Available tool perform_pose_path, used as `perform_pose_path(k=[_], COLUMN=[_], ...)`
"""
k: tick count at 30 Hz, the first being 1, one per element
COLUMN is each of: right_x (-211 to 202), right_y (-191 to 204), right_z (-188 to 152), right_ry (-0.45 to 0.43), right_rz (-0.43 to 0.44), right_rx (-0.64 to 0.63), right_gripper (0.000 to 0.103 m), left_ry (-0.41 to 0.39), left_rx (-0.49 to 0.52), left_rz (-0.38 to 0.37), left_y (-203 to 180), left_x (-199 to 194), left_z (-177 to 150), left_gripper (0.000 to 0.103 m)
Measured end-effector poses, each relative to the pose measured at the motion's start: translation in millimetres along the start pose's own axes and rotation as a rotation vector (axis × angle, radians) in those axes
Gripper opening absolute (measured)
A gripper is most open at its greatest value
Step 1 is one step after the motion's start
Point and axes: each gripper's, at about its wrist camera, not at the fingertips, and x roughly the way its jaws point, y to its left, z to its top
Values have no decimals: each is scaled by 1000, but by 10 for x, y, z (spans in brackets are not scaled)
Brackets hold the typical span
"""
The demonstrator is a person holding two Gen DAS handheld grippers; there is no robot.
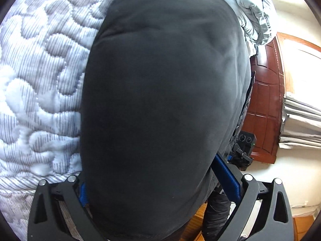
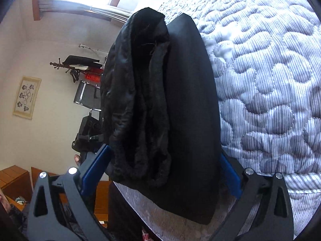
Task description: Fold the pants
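Note:
The black pants [image 1: 160, 100] fill the middle of the left wrist view, a thick folded bundle on the quilted bed. My left gripper [image 1: 160, 182] straddles its near end, blue pads [image 1: 226, 172] wide apart on either side; the jaws are open. In the right wrist view the pants [image 2: 186, 110] are a folded stack, the fleecy lining [image 2: 140, 104] showing along the left side. My right gripper [image 2: 162, 170] straddles this end too, with blue pads [image 2: 94, 168] wide apart and open around the bundle.
The bed has a blue-white quilted cover [image 1: 40, 80] [image 2: 270, 80]. A crumpled light blue blanket [image 1: 252, 12] lies at the far end. A wooden door [image 1: 264, 104], curtains [image 1: 301, 120], a coat rack [image 2: 80, 64] and chair [image 2: 88, 96] stand beside the bed.

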Motion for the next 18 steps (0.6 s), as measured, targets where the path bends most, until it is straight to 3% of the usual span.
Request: perform_pose_path(k=[5, 9, 15, 18], right_x=[58, 77, 25, 36], right_y=[87, 136, 400, 642], right_z=[-24, -77, -175, -200], right_ry=[-13, -37, -91, -114], right_rz=[-33, -60, -106, -121], right_rx=[-32, -27, -83, -131], right_gripper=[95, 72, 46, 42], left_ry=[-55, -91, -157, -190], left_rx=[23, 20, 50, 67], left_rz=[31, 37, 54, 36], left_y=[-28, -3, -99, -148], left_x=[0, -34, -138, -215], left_z=[-69, -122, -176, -199], left_gripper=[99, 96, 74, 58])
